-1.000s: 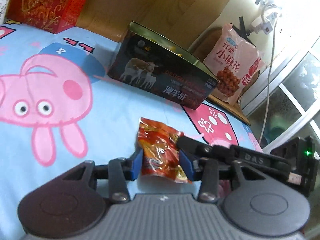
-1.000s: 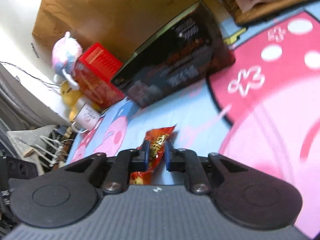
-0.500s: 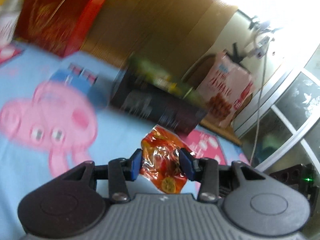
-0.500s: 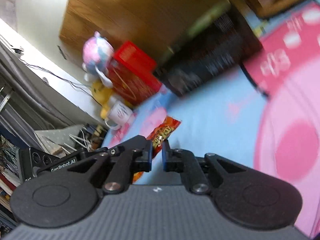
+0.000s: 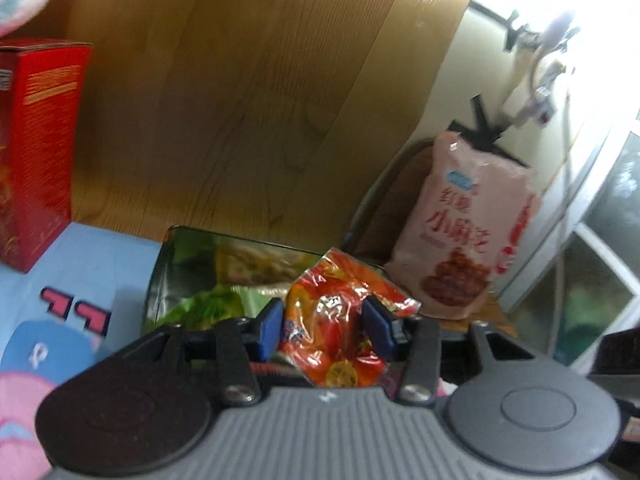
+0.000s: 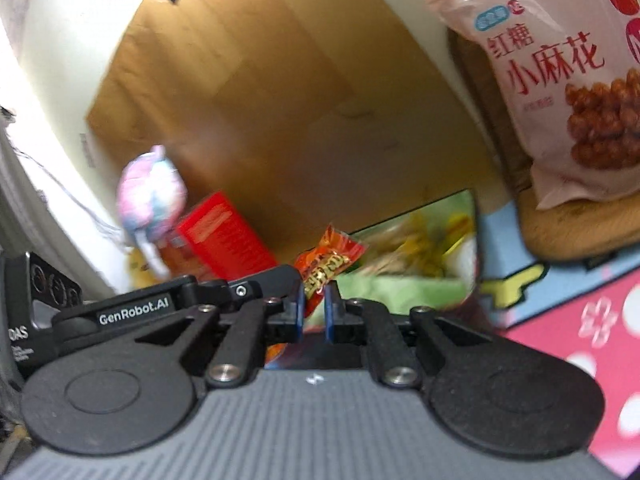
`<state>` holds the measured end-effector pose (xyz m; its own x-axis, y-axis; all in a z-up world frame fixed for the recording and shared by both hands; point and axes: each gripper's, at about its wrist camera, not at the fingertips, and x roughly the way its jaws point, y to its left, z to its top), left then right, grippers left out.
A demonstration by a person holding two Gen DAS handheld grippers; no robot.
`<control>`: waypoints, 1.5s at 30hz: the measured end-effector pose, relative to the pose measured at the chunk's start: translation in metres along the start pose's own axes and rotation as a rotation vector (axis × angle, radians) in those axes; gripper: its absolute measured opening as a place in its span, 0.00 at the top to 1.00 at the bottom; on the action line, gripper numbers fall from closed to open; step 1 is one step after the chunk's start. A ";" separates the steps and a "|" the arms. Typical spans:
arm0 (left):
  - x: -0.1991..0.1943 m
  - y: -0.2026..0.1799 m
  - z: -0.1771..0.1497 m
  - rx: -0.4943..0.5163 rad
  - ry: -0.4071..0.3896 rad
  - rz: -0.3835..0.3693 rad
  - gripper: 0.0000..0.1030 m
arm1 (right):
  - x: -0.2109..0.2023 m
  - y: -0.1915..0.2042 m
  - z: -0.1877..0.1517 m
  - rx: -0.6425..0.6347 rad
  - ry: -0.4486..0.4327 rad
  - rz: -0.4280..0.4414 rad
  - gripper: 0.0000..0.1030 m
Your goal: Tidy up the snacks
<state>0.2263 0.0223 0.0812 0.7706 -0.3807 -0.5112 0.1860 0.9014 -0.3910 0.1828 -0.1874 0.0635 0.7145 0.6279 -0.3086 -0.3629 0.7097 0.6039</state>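
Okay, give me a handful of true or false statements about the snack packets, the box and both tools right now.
1. The left tool has an orange snack packet between its fingers. True.
2. The right tool is wide open and empty. False: it is shut on a thin orange packet.
3. The open box already holds snacks. True.
4. The big pink bag lies inside the box. False: it stands behind it.
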 end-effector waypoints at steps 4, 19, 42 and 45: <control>0.021 -0.003 0.002 0.040 -0.025 0.101 0.55 | 0.017 -0.008 0.003 -0.108 -0.041 -0.103 0.73; -0.049 -0.032 -0.061 0.134 -0.102 0.243 0.36 | -0.058 -0.012 -0.048 -0.068 -0.223 -0.207 0.56; -0.115 -0.044 -0.171 0.263 -0.106 0.488 0.00 | -0.106 0.024 -0.156 -0.103 -0.171 -0.299 0.31; -0.114 -0.045 -0.173 0.272 -0.107 0.510 0.00 | -0.108 0.024 -0.158 -0.104 -0.182 -0.299 0.28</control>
<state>0.0247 -0.0107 0.0244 0.8584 0.1250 -0.4975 -0.0855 0.9912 0.1015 0.0023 -0.1881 -0.0049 0.8895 0.3274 -0.3187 -0.1744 0.8880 0.4255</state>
